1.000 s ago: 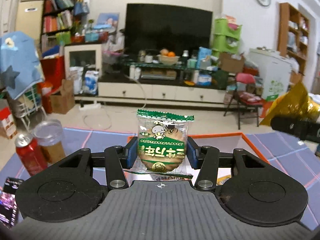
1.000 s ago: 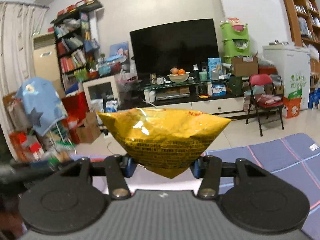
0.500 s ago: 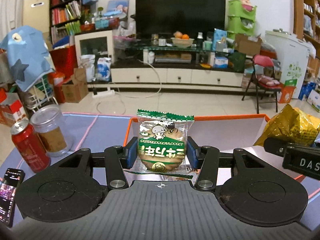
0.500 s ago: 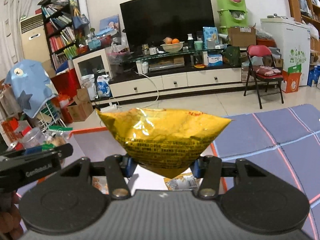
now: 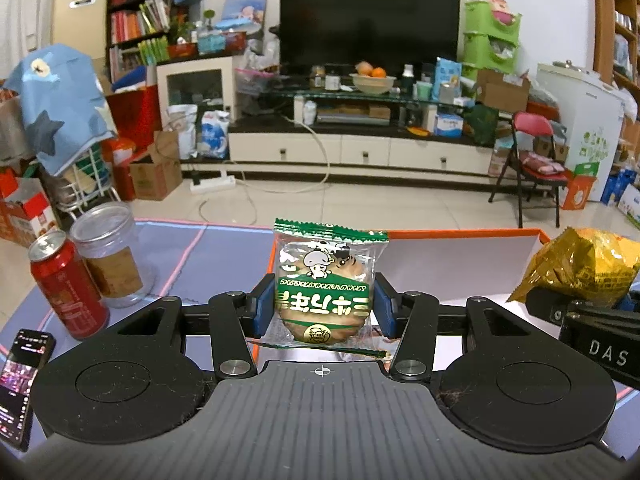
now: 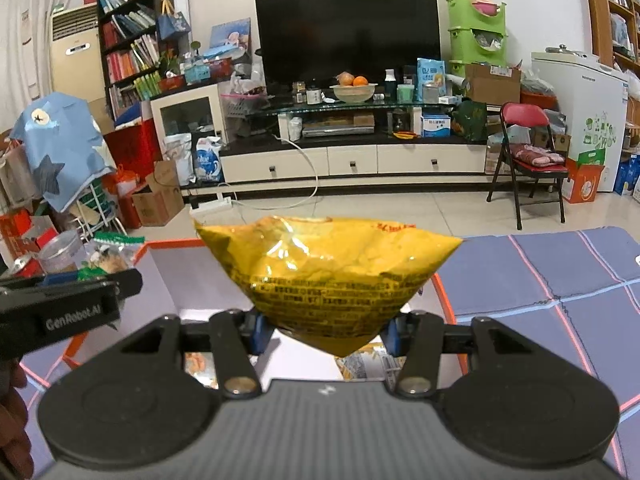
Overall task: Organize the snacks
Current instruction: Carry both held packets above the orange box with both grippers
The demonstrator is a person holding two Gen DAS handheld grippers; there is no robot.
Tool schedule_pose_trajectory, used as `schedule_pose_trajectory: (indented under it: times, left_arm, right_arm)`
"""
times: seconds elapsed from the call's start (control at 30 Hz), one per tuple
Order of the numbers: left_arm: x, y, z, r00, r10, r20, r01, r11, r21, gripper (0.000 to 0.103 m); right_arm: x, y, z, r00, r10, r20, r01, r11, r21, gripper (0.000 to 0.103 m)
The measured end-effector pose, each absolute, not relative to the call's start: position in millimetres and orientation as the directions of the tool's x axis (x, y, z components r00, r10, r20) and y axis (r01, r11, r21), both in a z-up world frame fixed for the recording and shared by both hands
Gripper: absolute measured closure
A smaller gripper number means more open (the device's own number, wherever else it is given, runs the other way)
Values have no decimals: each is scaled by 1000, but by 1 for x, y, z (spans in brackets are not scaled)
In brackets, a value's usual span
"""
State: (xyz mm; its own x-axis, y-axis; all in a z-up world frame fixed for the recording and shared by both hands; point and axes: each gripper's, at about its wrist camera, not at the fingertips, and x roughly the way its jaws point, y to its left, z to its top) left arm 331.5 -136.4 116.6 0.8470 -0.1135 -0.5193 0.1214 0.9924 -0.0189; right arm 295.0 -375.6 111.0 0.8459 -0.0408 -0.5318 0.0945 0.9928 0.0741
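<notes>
My left gripper (image 5: 322, 310) is shut on a small green and clear cookie packet (image 5: 326, 284), held upright over an orange-rimmed box (image 5: 460, 233) with a white inside. In the right wrist view my right gripper (image 6: 326, 334) is shut on a crumpled yellow snack bag (image 6: 332, 276) above the same orange-rimmed box (image 6: 168, 243). Each gripper shows in the other's view: the right one with the yellow snack bag (image 5: 580, 272) at the right edge, the left one with the cookie packet (image 6: 108, 256) at the left. More snack packets (image 6: 368, 362) lie in the box under the bag.
A red soda can (image 5: 66, 284) and a clear plastic jar (image 5: 110, 254) stand left of the box on the blue mat (image 5: 192, 252). A phone (image 5: 20, 376) lies at the near left. Blue mat (image 6: 560, 280) spreads right of the box. A hand (image 6: 14, 420) shows at the left edge.
Both grippers sank toward the box with their packets still gripped, and the views tipped down so the box and mat fill more of the frame. Since half a second ago, almost nothing moved.
</notes>
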Motion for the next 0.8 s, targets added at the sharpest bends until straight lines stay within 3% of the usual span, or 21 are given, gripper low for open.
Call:
schedule_pose_trajectory:
  times: [0.8]
  left_arm:
    - [328,-133,118,844,-129,-520,129,991,-36,68]
  right_arm:
    - [296,-364,110,843,-43,-537,86,995,56,51]
